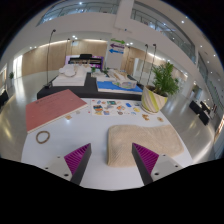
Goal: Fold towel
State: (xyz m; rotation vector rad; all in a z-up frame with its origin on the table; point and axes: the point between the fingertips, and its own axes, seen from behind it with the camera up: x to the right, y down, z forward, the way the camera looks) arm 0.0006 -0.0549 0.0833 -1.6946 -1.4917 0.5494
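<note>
A beige towel (143, 142) lies flat on the white table (90, 130), just ahead of my fingers and reaching past the right one. My gripper (112, 158) is open and holds nothing. The towel's near left edge lies between the fingers, with the left finger (76, 157) clear of it and the right finger (148, 158) over its near edge. The purple pads face each other with a wide gap.
A pink mat (52, 107) lies at the left with a small ring (43, 136) near it. Small cards (118, 108) are spread beyond the towel. A yellow striped container (152, 99) and a potted plant (163, 77) stand at the right.
</note>
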